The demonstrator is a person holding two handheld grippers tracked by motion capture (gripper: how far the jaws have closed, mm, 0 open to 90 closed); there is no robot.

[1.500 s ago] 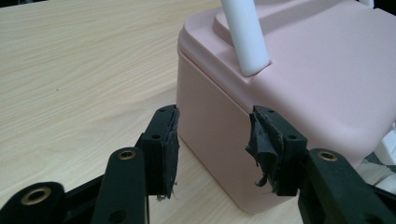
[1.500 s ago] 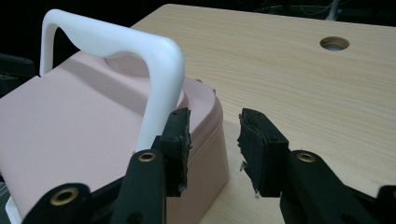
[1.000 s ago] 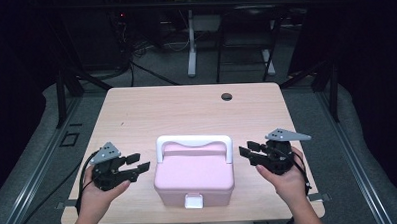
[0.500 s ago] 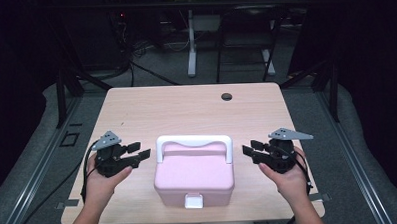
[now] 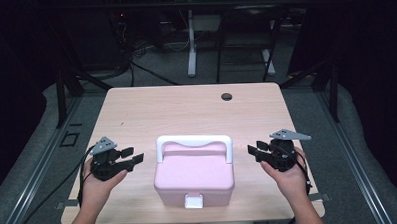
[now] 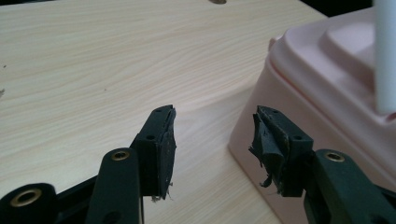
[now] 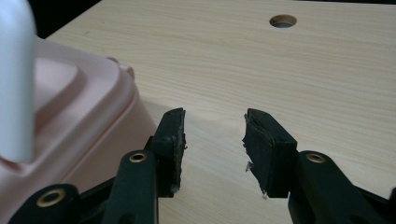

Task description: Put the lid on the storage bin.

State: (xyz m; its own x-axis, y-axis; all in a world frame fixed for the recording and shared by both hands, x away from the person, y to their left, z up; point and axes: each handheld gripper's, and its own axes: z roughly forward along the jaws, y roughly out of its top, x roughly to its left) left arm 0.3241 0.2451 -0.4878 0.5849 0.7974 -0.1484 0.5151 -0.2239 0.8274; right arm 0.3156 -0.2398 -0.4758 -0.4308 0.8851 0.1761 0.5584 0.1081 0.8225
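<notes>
At the table's (image 5: 136, 109) near edge, a pink box (image 5: 194, 176) is sitting between two grippers.
Left gripper (image 5: 130, 159) and right gripper (image 5: 255, 151) are flanking it, jaws apart, empty; the gripper views are showing worn pads (image 6: 261, 142) beside its walls.

No legible text or labels.

Bright table, dark surroundings, soft focus.

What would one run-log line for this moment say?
box: pink, lid shut, white handle up | left gripper: open, beside box, apart | right gripper: open, beside box, apart | table: wood
</notes>
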